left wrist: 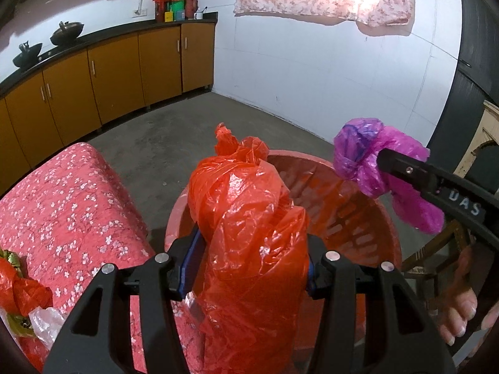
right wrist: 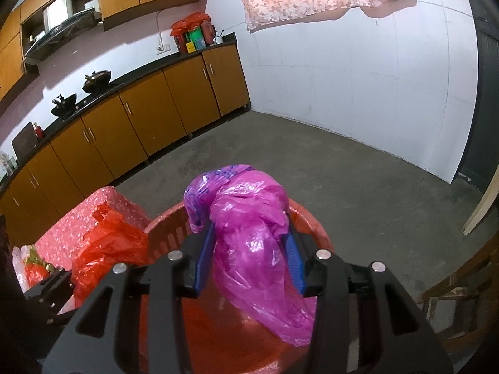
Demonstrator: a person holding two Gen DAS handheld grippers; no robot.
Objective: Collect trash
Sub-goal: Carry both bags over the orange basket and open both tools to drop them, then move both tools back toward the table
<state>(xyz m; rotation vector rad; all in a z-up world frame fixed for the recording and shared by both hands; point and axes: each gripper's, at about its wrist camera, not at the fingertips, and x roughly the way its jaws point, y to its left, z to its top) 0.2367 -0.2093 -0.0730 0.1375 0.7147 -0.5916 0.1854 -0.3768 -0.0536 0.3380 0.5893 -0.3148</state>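
Both grippers are loaded: your left gripper (left wrist: 249,268) clamps the red bag (left wrist: 249,218), your right gripper (right wrist: 249,258) has the pink bag (right wrist: 249,233) between its pads, though its jaws look loose. Each hangs over the bin (left wrist: 368,215), so 2 drops remain. More litter (left wrist: 21,293) waits on the floral table (left wrist: 71,199). Mind the bin's rim and the chair (right wrist: 461,283) at right; the floor beyond is clear.
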